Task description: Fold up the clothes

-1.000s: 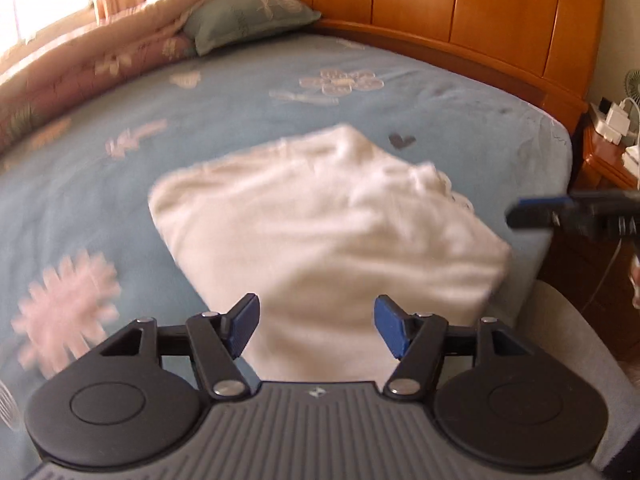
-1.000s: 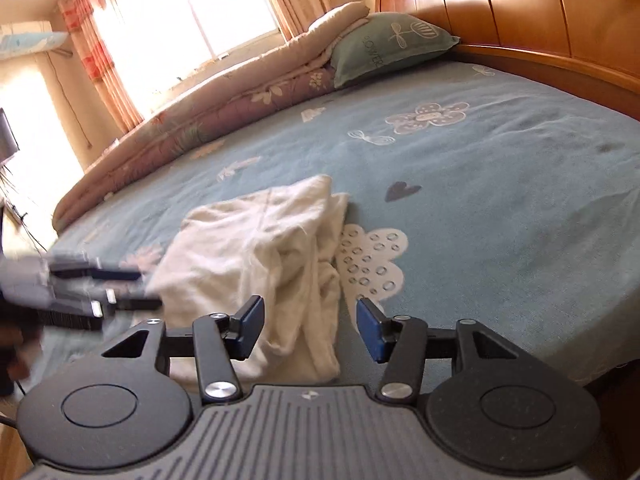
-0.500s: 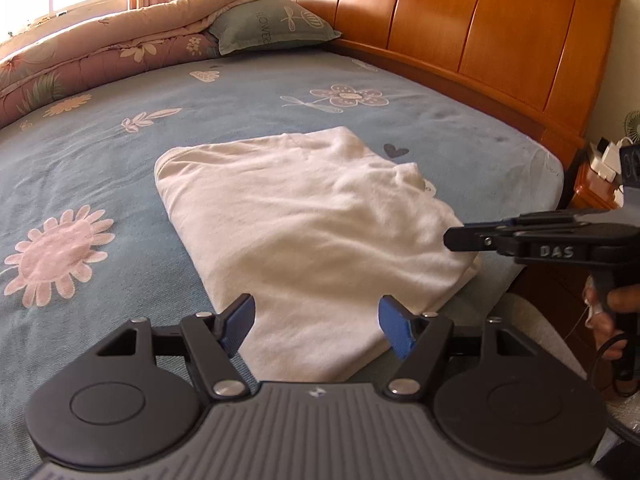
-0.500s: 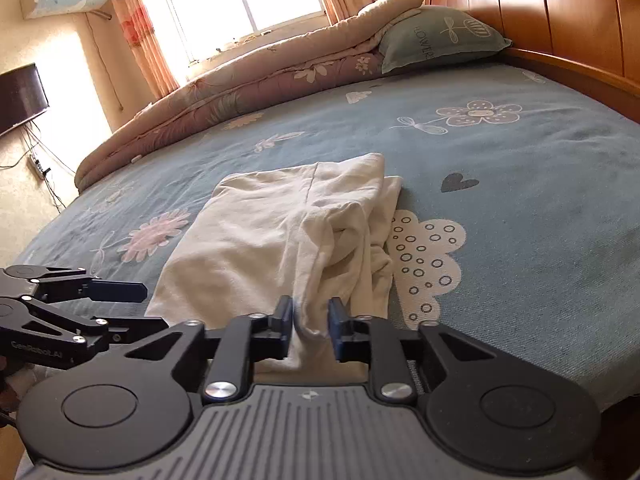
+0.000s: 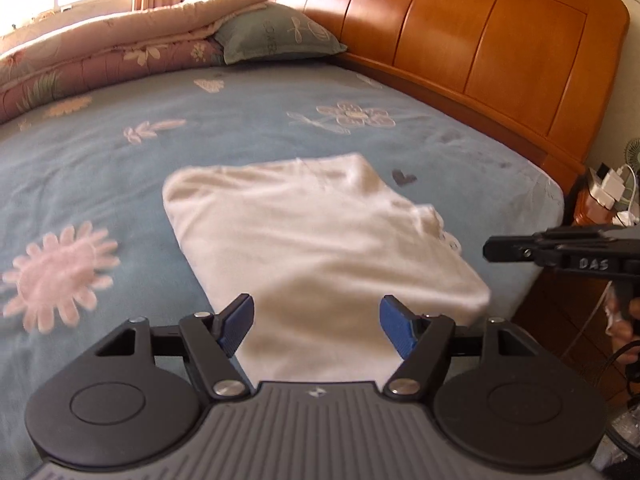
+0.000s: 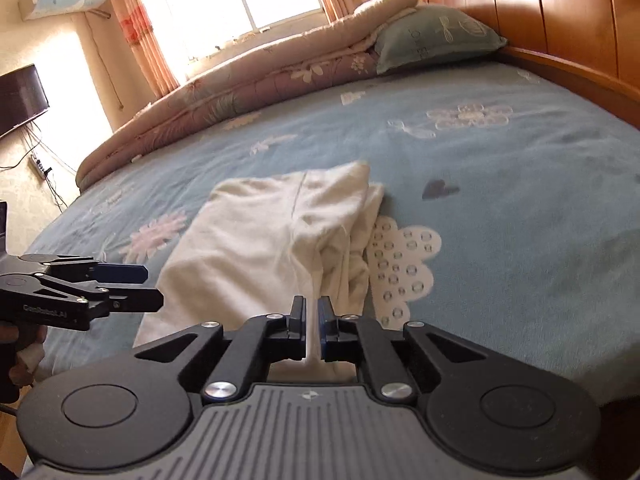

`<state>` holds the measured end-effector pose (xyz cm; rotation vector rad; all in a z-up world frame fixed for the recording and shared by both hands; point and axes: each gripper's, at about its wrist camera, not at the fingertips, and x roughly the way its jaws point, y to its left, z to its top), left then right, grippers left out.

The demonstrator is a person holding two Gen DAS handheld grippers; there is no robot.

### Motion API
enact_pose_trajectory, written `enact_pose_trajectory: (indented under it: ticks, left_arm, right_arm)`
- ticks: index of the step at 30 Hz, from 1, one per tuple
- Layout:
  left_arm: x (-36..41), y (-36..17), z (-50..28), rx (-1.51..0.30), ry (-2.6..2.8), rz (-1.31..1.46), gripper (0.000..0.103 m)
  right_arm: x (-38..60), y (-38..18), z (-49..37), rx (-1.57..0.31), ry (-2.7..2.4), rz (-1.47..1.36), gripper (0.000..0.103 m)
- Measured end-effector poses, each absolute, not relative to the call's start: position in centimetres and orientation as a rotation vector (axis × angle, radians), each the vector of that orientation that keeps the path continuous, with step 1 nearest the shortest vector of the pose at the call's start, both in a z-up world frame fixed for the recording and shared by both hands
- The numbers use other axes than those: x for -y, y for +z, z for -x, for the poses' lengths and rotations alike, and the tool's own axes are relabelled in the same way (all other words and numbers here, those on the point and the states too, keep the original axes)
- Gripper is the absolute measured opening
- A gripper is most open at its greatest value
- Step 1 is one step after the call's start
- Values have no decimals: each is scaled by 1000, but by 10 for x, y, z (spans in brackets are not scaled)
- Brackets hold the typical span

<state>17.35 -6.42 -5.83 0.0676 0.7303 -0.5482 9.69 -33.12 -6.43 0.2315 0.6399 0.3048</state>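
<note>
A cream white garment (image 5: 320, 240) lies folded into a rough rectangle on the blue flowered bed sheet (image 5: 120, 168), near the bed's front edge. My left gripper (image 5: 316, 312) hovers over its near edge, open, with nothing between its blue pads. In the right wrist view the garment (image 6: 260, 248) shows bunched folds on its right side. My right gripper (image 6: 312, 308) hangs above its near end. Its jaws are closing to a thin slit, and no cloth is pinched between them. Each gripper shows in the other's view: the right gripper (image 5: 490, 248), the left gripper (image 6: 150, 286).
A wooden headboard (image 5: 460, 48) runs along the far right. A green pillow (image 5: 272, 36) and a rolled quilt (image 5: 100, 60) lie at the bed's far side. A nightstand with chargers (image 5: 608, 196) stands beside the bed. A television (image 6: 20, 100) hangs on the left wall.
My right gripper's jaws have gone from half open to almost touching, with no cloth between them. Both grippers have lifted slightly and rolled. The garment has not moved.
</note>
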Motion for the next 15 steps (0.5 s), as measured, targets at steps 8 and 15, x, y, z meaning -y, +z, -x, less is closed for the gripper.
enact_pose_trajectory:
  ticks: [8,15]
  left_arm:
    - [70,-63,-221,-726,-590,34,69]
    - [69,-104,-250,-812,-606,100,68]
  right_arm:
    - [284,-50,-173,-588,375,-64,12]
    - [299,-102,-173,-682,325,-74,10]
